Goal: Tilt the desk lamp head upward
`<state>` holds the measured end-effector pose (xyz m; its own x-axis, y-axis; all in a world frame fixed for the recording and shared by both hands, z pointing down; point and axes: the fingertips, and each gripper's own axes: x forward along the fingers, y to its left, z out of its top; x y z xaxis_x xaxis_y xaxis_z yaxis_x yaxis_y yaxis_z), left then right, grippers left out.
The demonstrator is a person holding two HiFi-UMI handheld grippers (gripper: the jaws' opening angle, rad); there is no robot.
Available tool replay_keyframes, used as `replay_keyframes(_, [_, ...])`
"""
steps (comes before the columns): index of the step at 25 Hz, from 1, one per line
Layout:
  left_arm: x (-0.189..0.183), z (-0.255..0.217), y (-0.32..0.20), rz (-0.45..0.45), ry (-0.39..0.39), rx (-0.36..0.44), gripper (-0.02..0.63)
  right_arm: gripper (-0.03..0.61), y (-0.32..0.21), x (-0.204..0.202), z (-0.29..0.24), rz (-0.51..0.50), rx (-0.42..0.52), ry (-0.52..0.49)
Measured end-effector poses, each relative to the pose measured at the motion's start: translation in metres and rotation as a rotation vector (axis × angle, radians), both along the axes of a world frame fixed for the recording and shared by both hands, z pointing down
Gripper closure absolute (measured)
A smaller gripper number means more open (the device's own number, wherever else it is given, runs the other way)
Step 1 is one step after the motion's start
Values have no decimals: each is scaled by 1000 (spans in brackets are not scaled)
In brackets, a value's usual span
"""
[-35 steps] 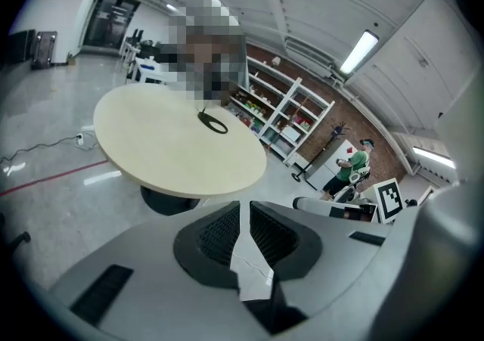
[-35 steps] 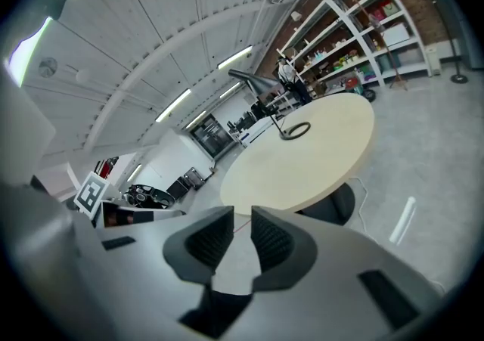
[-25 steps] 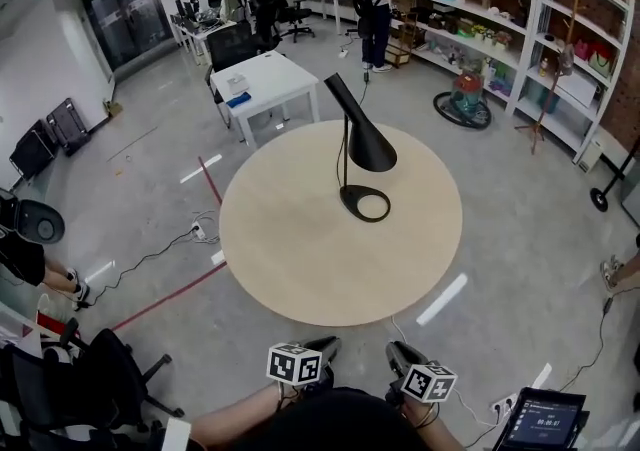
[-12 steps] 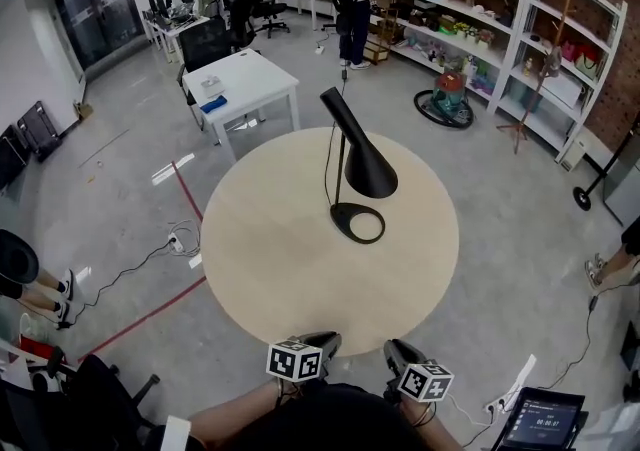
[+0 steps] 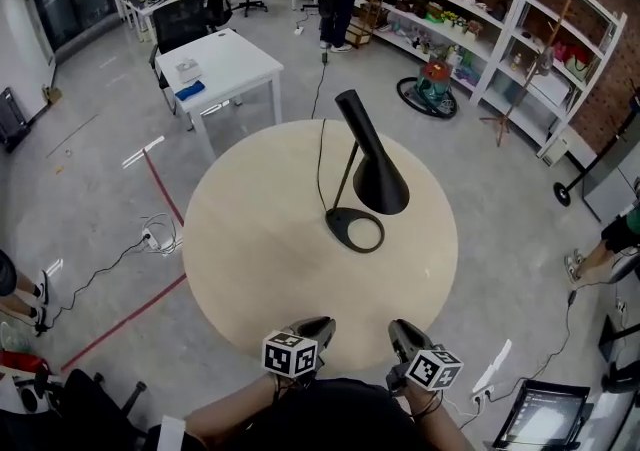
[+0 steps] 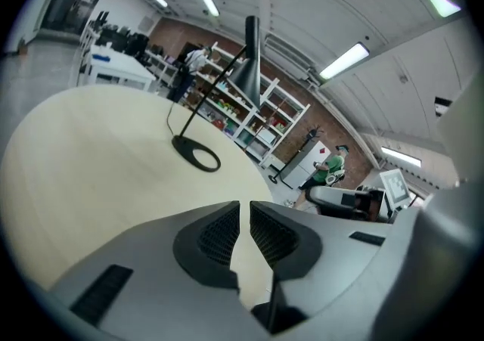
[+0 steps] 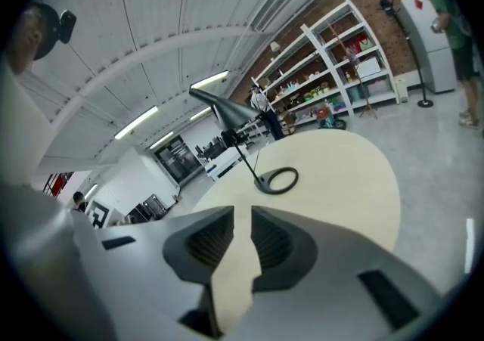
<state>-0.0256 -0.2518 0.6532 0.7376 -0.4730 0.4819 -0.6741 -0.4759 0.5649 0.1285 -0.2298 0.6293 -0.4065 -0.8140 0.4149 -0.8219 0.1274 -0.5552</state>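
Black desk lamp (image 5: 375, 174) stands just past the middle of the round pale-wood table (image 5: 250, 249). Its ring base (image 5: 335, 222) lies flat on the top, and the cone head (image 5: 362, 134) slopes with its wide mouth facing down over the base.

Step in hand, as we judge it: the approach. We have not touched the lamp. The left gripper (image 5: 315, 325) and right gripper (image 5: 402, 333) hover at the near edge of the table, well apart from the lamp. Each has its jaws a narrow slit apart, with nothing between them but bare tabletop showing through.

The next move likely calls for reaching across the table and spreading one pair of jaws wider. We would take the cone near its narrow end and pivot the mouth upward. The other gripper could steady the base so the lamp does not slide or tip.

Count: one lamp, one cone head, one ring base, one cord (image 5: 319, 154), one round table, two grippers.
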Motion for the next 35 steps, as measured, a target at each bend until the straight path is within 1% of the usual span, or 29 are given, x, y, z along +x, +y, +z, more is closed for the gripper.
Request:
replay_keyframes(3, [-7, -17, -35, 3, -30, 133, 568, 505, -36, 5, -31, 13, 84, 9])
replay_keyframes(7, [-14, -44, -78, 4, -91, 306, 568, 505, -82, 8, -64, 3, 158, 21])
replay_keyframes(9, [-17, -60, -97, -13, -102, 363, 568, 505, -102, 8, -77, -6, 181, -5])
replay_keyframes(11, [-20, -78, -119, -45, -98, 405, 568, 505, -122, 5, -88, -26, 200, -32])
replay_keyframes(13, [-20, -98, -140, -67, -100, 463, 567, 505, -141, 3, -96, -51, 220, -44])
replay_keyframes(15, [-17, -122, -161, -63, -119, 547, 566, 505, -160, 2, -101, -62, 238, -62])
replay_keyframes(17, [-13, -143, -181, -48, -146, 624, 567, 505, -178, 2, -103, -66, 242, -113])
replay_keyframes(18, [-11, -152, -191, -46, -157, 649, 566, 503, -186, 3, -102, -68, 238, -145])
replay_keyframes(21, [-5, -166, -222, -62, -176, 679, 566, 503, -203, 5, -99, -78, 232, -193])
replay_keyframes(23, [-3, -167, -242, -64, -217, 702, 566, 446, -212, 3, -96, -91, 235, -196])
replay_keyframes(26, [1, -152, -266, -34, -312, 723, 565, 402, -219, 3, -88, -92, 222, -205])
replay_keyframes(28, [8, -135, -278, -1, -347, 699, 492, 377, -222, 5, -83, -79, 203, -238])
replay_keyframes(29, [12, -126, -283, 16, -360, 683, 478, 370, -223, 7, -80, -72, 192, -261])
replay_keyframes(32, [25, -102, -296, 49, -386, 644, 472, 359, -226, 10, -73, -49, 164, -344])
replay_keyframes(35, [34, -92, -307, 60, -388, 629, 472, 359, -231, 10, -71, -35, 146, -431])
